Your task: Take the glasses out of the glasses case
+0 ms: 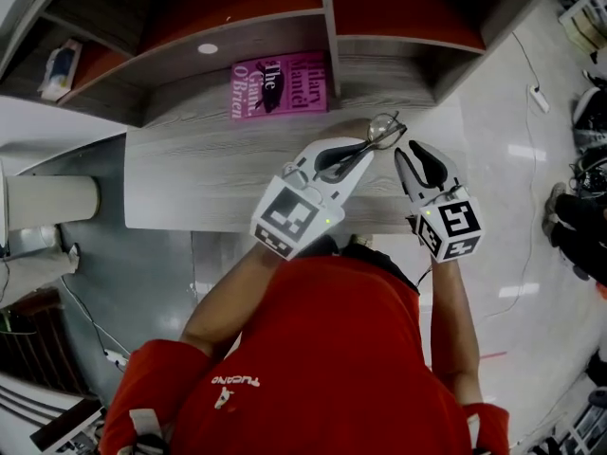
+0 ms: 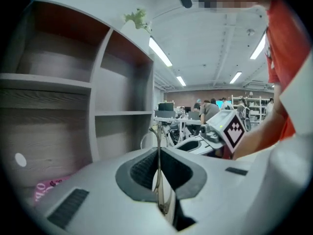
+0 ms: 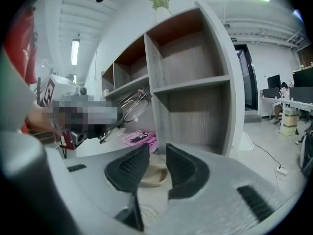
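Now, left tool [image 1: 358, 155] tight on one temple of the glasses [image 1: 384, 129], right tool [image 1: 414, 155] part-open and empty.

glasses [image 1: 384, 129]: thin dark wire frame with round clear lenses, out of the case and raised above the desk. I see them at 1 o'clock in the head view.
grip: one temple arm pinched in my left gripper [image 1: 353, 152].
glasses case [image 3: 154, 174]: beige, open, lying flat on the wooden desk at 5 o'clock from the glasses.
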`<state>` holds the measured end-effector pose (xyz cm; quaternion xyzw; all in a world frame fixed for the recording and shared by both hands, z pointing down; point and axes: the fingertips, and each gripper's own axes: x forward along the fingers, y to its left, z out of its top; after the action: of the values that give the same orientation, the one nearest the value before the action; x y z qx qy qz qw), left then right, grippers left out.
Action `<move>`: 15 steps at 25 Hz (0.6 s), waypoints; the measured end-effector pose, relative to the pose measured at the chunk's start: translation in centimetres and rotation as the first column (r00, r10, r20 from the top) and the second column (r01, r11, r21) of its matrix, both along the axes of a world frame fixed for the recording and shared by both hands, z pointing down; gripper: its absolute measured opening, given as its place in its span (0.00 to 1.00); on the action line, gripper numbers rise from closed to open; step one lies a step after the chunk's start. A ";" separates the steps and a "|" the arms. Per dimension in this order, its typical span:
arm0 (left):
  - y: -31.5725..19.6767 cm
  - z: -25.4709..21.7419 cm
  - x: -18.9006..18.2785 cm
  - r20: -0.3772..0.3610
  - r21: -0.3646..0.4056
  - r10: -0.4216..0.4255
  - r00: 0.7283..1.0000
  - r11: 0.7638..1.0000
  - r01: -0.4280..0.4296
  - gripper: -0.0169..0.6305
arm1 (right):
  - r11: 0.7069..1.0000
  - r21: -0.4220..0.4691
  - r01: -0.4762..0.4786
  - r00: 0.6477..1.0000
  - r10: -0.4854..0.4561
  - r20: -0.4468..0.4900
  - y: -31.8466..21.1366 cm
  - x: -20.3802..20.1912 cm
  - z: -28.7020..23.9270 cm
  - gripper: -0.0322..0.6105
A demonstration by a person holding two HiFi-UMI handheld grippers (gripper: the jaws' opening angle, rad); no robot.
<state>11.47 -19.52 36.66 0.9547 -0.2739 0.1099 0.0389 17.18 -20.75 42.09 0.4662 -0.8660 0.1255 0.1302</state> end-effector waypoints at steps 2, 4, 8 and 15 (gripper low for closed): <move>-0.3 -1.6 -0.8 -0.053 0.014 -0.018 0.998 1.000 0.019 0.06 | 0.999 0.035 -0.006 1.000 0.005 0.018 0.1 0.0 -1.8 0.21; -0.5 -3.1 -1.4 -0.102 0.016 -0.032 0.994 0.999 0.034 0.06 | 0.998 0.069 -0.010 0.999 0.008 0.034 0.2 0.0 -3.5 0.19; -0.3 -6.1 -2.4 -0.184 0.007 -0.043 0.982 0.999 0.045 0.06 | 0.991 0.137 -0.003 0.999 -0.004 0.053 0.7 -0.1 -6.8 0.15; 0.3 -11.1 -3.8 -0.308 0.042 -0.034 0.951 0.998 0.050 0.06 | 0.961 0.276 -0.001 0.996 -0.025 0.088 2.1 -0.4 -12.4 0.07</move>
<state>7.70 -19.21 25.60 0.9547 -0.2875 -0.0477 0.0597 16.73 -18.65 29.74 0.4684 -0.8828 0.0236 0.0254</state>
